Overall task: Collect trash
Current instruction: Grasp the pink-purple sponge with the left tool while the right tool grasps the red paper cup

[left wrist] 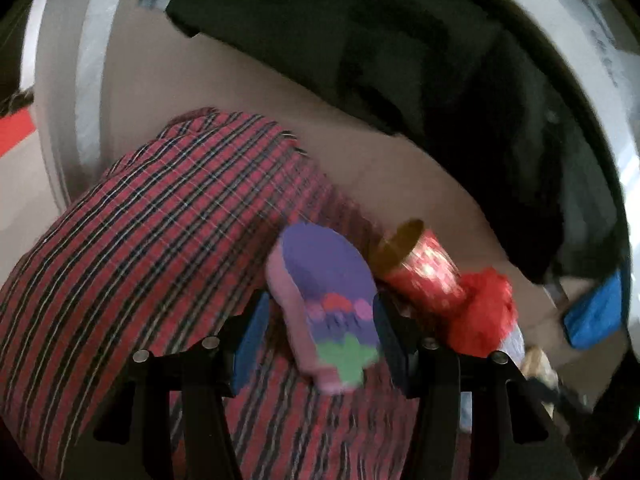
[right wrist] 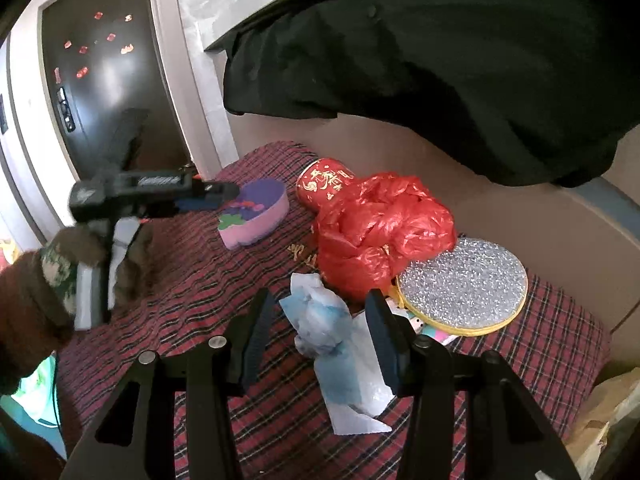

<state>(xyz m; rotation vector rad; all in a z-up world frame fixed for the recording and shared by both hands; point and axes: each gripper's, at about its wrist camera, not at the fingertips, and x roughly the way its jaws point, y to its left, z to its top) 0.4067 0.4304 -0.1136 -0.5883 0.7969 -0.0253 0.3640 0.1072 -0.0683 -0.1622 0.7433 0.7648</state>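
Observation:
A purple and pink heart-shaped box (left wrist: 324, 280) (right wrist: 256, 216) lies on the red plaid cloth (right wrist: 200, 280). My left gripper (left wrist: 320, 340) (right wrist: 230, 196) is open with the box between its blue pads, and I see no squeeze. My right gripper (right wrist: 322, 334) is open around a crumpled white and blue plastic wrapper (right wrist: 328, 332) at the near side of the cloth. Behind the wrapper sit a crumpled red plastic bag (right wrist: 380, 224) (left wrist: 484, 312) and a red tin with gold characters (right wrist: 324, 182) (left wrist: 420, 268) lying on its side.
A round silver glitter lid (right wrist: 464, 284) with a yellow rim lies right of the red bag. Black fabric (right wrist: 440, 60) hangs over the back wall. A dark door (right wrist: 104, 72) stands at the left. A brown sleeve with a camouflage glove (right wrist: 36, 292) holds the left gripper.

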